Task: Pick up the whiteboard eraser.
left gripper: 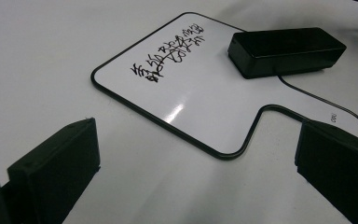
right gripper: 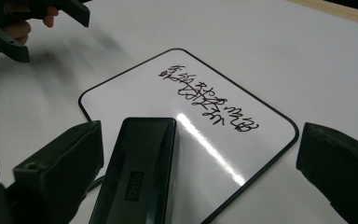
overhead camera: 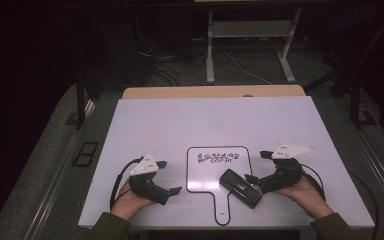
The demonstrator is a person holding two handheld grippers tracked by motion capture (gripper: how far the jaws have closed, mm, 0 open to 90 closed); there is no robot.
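Right gripper [overhead camera: 258, 166] fingers [right gripper: 58, 175] spread wide apart, clamped on nothing; in the right gripper view the black eraser block [right gripper: 140, 172] sits between them, close against the left-hand finger, contact unclear, other finger well apart from it. Eraser lies flat on the small handled whiteboard [overhead camera: 210, 175], at its lower right corner near the handle, long side angled across the board edge in the high view. Black scribbled writing [overhead camera: 219, 159] across the top part of the board, apart from the eraser. Left gripper [overhead camera: 169, 177] fingers [left gripper: 56, 168] also spread open, nothing between them, just bare desk; in the left gripper view they point toward the board's edge and handle notch, board near but not touched. Left gripper held low over the desk [overhead camera: 155, 125] to the left of the board, hand underneath it at the near edge. Right hand [overhead camera: 305, 192] at the near right of the desk, cable looping behind the gripper. Board lies flat at centre-near of the white desk, handle toward the person.
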